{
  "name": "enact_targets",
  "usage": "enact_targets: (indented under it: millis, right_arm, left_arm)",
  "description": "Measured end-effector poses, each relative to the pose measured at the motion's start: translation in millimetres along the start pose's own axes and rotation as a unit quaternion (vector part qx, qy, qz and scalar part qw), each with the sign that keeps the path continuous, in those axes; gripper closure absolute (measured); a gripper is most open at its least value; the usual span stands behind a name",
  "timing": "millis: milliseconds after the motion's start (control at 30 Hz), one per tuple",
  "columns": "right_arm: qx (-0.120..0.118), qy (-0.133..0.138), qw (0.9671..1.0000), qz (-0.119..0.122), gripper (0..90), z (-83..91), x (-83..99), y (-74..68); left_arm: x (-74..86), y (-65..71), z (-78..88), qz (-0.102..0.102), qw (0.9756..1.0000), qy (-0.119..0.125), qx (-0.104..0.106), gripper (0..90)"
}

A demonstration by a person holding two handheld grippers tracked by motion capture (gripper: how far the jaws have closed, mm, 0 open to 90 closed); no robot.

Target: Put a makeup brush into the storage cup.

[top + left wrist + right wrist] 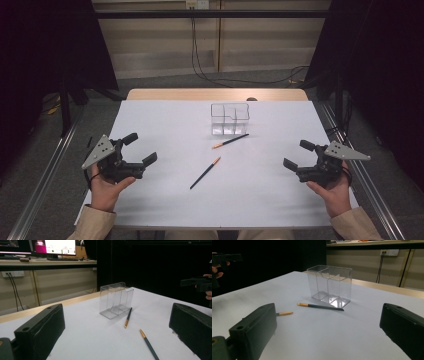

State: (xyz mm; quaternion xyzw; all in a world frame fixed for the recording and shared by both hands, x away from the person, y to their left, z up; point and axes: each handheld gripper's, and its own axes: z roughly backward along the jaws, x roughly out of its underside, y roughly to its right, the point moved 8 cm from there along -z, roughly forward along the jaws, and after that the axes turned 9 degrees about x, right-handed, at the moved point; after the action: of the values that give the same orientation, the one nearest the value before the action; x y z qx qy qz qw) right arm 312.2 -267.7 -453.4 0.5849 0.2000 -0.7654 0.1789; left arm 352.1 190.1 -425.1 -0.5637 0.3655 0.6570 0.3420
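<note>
While both grippers rest at the near corners of the white desk (pixel 165 120) with their jaws spread wide and nothing between them, two dark pencil-like sticks with gold-orange ends lie untouched at its centre. The left gripper (pixel 140 148) and the right gripper (pixel 296 154) each sit in a hand, well apart from the work. The farther stick (pixel 230 141) lies just in front of a clear plastic organiser (pixel 229 119) with several compartments; the nearer stick (pixel 205 172) lies apart from it, angled toward the person. Judging by the layout, the step in hand is a first reach for a stick, probably to stand it in the organiser. A clean pick would call for bringing the jaws down across the thin shaft near its middle, square to its length, and closing gently so it does not roll or skid on the smooth sheet. Approaching the nearer stick first would keep clear of the organiser's thin walls. Whether these are pencils or fine brushes is hard to make out. From the right gripper view, the nearer stick's (pixel 284 313) dark shaft is hidden behind a jaw, and the organiser's inner dividers blur in reflections.
</note>
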Motion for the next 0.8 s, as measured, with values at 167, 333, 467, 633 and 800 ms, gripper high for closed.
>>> enact_targets:
  millis: [167,333,467,633,800]
  right_arm:
    - [-0.003,0.003,1.0000,0.002,0.4,0.4,-0.9,-0.7]
    - [-0.006,0.005,1.0000,0.003,0.4,0.3,-1.8,-1.5]
    - [-0.007,0.006,0.9999,0.005,0.4,0.1,-2.4,-1.9]
    - [-0.008,0.009,0.9999,0.002,0.4,0.2,-3.5,-3.0]
    - [-0.011,0.011,0.9999,0.005,0.4,-0.4,-3.9,-4.3]
  left_arm:
    - [-1.7,0.8,-2.4,0.001,1.0000,0.002,0.001,0.1]
    - [-2.9,1.0,-5.9,0.000,1.0000,0.004,0.002,0.1]
    - [-4.7,2.3,-10.1,-0.001,1.0000,0.006,0.005,0.1]
    - [-9.4,4.6,-17.0,-0.001,0.9999,0.012,0.010,0.1]
    - [-10.8,6.0,-21.4,0.001,0.9998,0.015,0.012,0.1]
